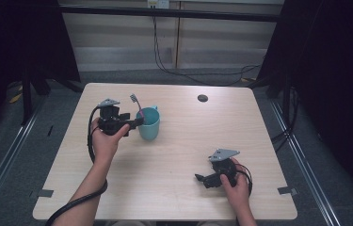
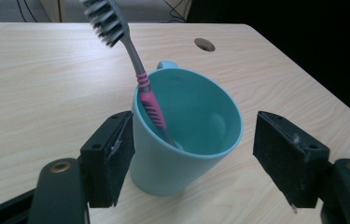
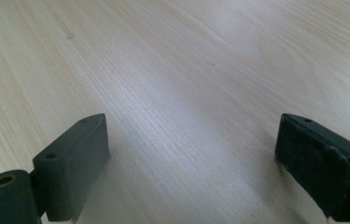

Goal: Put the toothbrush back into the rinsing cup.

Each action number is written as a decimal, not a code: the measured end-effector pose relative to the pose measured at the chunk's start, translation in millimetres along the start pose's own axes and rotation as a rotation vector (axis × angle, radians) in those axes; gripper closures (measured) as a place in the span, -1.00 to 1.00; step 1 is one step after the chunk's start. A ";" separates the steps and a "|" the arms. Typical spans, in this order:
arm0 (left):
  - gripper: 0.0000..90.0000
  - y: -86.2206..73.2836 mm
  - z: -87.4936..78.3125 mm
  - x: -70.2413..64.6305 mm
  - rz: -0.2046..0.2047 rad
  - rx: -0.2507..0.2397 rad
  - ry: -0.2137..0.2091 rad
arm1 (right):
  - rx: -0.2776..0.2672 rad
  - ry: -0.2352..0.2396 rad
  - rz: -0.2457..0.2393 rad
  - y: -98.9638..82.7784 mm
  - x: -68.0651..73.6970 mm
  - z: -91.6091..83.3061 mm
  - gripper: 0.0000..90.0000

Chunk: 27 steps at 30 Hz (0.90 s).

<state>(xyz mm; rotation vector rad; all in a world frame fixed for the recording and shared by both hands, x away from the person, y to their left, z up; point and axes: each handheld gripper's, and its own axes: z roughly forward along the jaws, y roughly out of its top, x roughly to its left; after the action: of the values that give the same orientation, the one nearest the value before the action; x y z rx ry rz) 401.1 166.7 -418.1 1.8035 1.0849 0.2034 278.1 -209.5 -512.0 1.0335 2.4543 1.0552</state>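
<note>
On the high view the person's left forearm comes up from the bottom edge toward eleven o'clock, the hand wrapped round the left gripper (image 1: pixel 134 123), which points level toward three o'clock at the teal mug (image 1: pixel 149 123). In the left gripper view its fingers (image 2: pixel 109 158) stand apart with the mug (image 2: pixel 182 140) between them: the one at nine o'clock lies right against the mug's wall, the one at three o'clock stands off with a clear gap, so nothing is clamped. A toothbrush (image 2: pixel 142 79) with a pink and grey handle leans in the mug, bristles up toward eleven o'clock. The mug stands upright on the table (image 1: pixel 188 141), left of centre. The right hand rests near the table's five o'clock corner, its right gripper (image 1: pixel 202 179) pointing toward nine o'clock. In the right gripper view, those fingers (image 3: pixel 77 158) spread wide over bare wood, holding nothing.
</note>
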 end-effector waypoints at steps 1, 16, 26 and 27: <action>-0.38 -1.2 -0.2 0.4 0.002 0.004 0.004 | 0.000 0.000 0.000 0.0 0.0 0.0 -0.80; -0.50 -13.9 -11.1 6.2 0.011 0.008 -0.012 | 0.000 0.000 -0.002 0.0 0.0 0.0 -0.80; -0.55 -29.0 -16.1 9.6 0.016 0.025 -0.028 | 0.000 0.000 -0.002 0.0 0.0 0.0 -0.80; -0.55 -31.1 -16.2 9.7 0.019 0.034 -0.024 | 0.000 0.000 -0.001 0.0 0.0 0.0 -0.80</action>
<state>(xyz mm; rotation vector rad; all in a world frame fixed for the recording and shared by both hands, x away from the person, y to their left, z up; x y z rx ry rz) 379.6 188.3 -438.1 1.8432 1.0598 0.1751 278.1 -209.5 -512.0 1.0323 2.4547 1.0546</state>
